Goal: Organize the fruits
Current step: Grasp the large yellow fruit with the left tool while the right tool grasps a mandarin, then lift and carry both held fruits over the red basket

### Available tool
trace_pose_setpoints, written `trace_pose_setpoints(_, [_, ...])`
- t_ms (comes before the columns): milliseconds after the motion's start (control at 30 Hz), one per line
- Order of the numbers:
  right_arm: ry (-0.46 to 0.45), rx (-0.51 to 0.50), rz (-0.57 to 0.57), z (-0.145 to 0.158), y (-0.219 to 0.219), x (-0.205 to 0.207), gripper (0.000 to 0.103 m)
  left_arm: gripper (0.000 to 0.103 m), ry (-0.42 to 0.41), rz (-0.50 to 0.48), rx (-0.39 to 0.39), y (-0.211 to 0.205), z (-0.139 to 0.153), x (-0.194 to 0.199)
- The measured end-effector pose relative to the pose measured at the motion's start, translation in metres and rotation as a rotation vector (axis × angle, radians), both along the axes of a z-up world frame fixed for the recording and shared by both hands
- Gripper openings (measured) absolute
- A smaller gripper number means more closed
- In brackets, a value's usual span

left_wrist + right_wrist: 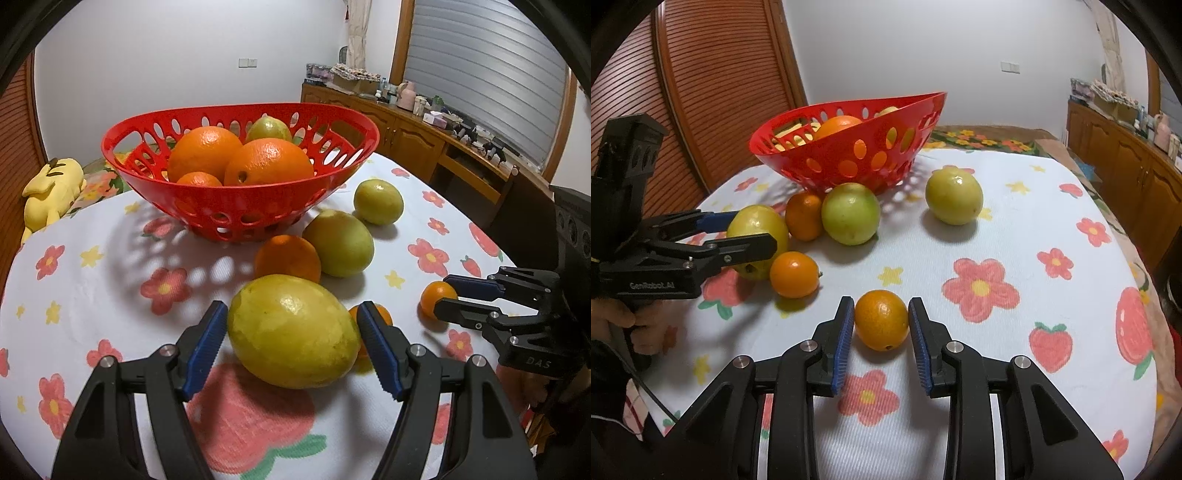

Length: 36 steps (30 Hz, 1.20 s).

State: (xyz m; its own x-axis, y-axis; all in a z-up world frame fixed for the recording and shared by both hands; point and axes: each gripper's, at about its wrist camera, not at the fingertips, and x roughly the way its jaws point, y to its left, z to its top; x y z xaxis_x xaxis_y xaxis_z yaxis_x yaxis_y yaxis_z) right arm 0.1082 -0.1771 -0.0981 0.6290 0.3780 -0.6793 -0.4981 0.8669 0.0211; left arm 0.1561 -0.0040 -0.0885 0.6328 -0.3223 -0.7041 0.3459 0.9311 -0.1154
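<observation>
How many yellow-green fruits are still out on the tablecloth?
3. One sits between the left gripper's fingers, one beside the basket next to an orange, one farther right alone. None look hidden.

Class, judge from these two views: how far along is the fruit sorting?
Done: the red basket already holds several fruits. In hand: the left claw brackets a big yellow fruit; the right claw brackets a small orange. Both fruits sit on the tablecloth. Left: six loose fruits, counting those two.

Loose citrus (293,330) beside red basket (240,218)
</observation>
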Motion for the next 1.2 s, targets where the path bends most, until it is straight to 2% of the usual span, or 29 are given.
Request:
trace_pose_setpoints(367, [0.019, -0.007, 0.011, -0.004, 0.003, 0.002, 0.034, 0.073, 0.058, -0.006, -0.071, 0.01, -0.004, 0.008])
trace_pose_setpoints(533, [0.026, -0.007, 0.014, -0.006, 0.003, 0.003, 0.034, 0.073, 0.064, -0.008, -0.078, 0.011, -0.005, 0.008])
trace_pose_setpoints(633, [0.027, -0.006, 0.015, -0.006, 0.003, 0.002, 0.032, 0.069, 0.055, -0.012, -0.078, 0.012, -0.005, 0.006])
trace_pose_setpoints(833, [0.031, -0.003, 0.018, -0.006, 0.003, 0.003, 0.032, 0.068, 0.044, -0.004, -0.084, 0.014, -0.002, -0.001])
trace_pose_setpoints(1200, [0.032, -0.002, 0.019, -0.006, 0.002, 0.003, 0.032, 0.068, -0.031, 0.034, -0.108, 0.027, 0.024, -0.016])
